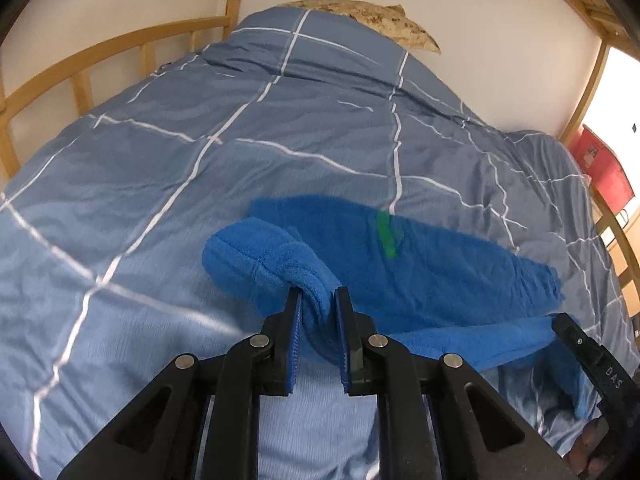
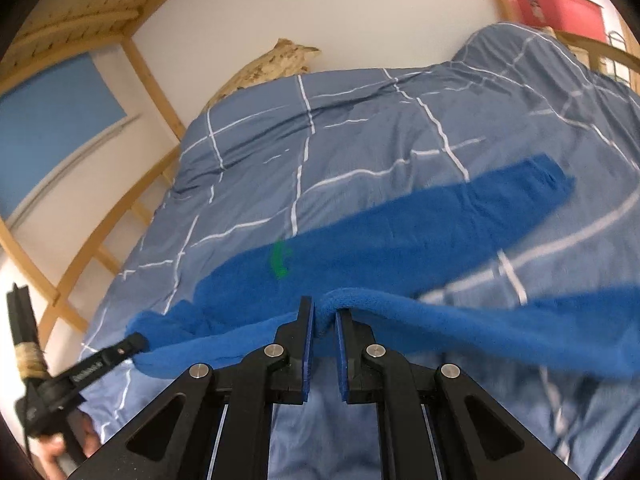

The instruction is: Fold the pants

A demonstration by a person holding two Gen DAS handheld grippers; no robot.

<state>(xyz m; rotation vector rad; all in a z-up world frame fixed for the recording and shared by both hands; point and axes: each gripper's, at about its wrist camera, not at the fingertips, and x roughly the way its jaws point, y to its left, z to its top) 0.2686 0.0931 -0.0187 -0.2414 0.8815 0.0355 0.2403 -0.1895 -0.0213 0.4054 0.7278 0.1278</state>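
Bright blue fleece pants (image 1: 420,276) lie across a bed covered by a grey-blue duvet (image 1: 160,168) with thin white grid lines. The left tool (image 1: 318,300) has its two blue-padded fingers pinched on a thick rolled fold of the pants at one end, lifting that end slightly off the duvet. The right tool (image 2: 324,312) has its fingers closed narrowly on a raised ridge of the same fabric, at the near edge of the pants, with cloth running out to both sides of it. Between the two tools the near edge of the pants hangs in a held band above the duvet. Beyond that band, one leg (image 2: 460,216) lies flat on the duvet, stretching away toward the far right of the bed. A small green mark (image 1: 387,236) sits on the flat part of the pants. In the left wrist view the right tool shows at the lower right edge; in the right wrist view the left tool shows at the lower left, touching the pants. A wooden bed frame (image 1: 80,60) with slats borders the bed, a mottled tan pillow (image 1: 380,16) peeks over the far edge of the duvet against a white wall, and a red box (image 2: 556,6) stands past the bed's foot.
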